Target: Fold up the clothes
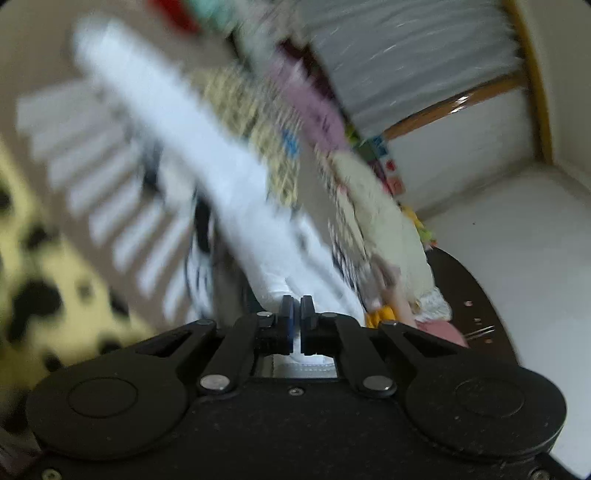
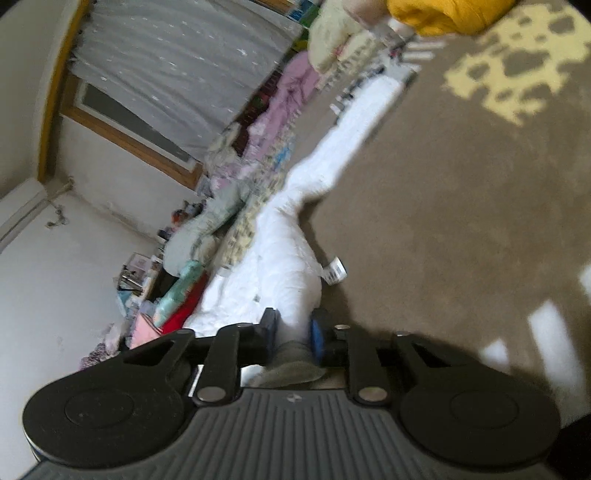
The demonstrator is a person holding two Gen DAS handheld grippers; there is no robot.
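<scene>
A white garment (image 1: 207, 147) stretches in a long band away from my left gripper (image 1: 297, 306), which is shut on one end of it. The left wrist view is blurred by motion. In the right wrist view the same white garment (image 2: 291, 236) runs up and away over the brown carpet, with a small label (image 2: 334, 271) on its edge. My right gripper (image 2: 293, 328) is shut on a thick bunch of the white garment, its fingers held apart by the cloth.
A brown carpet (image 2: 443, 184) with a yellow spotted patch (image 2: 517, 62) lies below. Piles of pastel clothes (image 2: 280, 107) run along a wall under a grey curtain (image 2: 177, 66). An orange-clad arm (image 2: 443, 14) shows at the top.
</scene>
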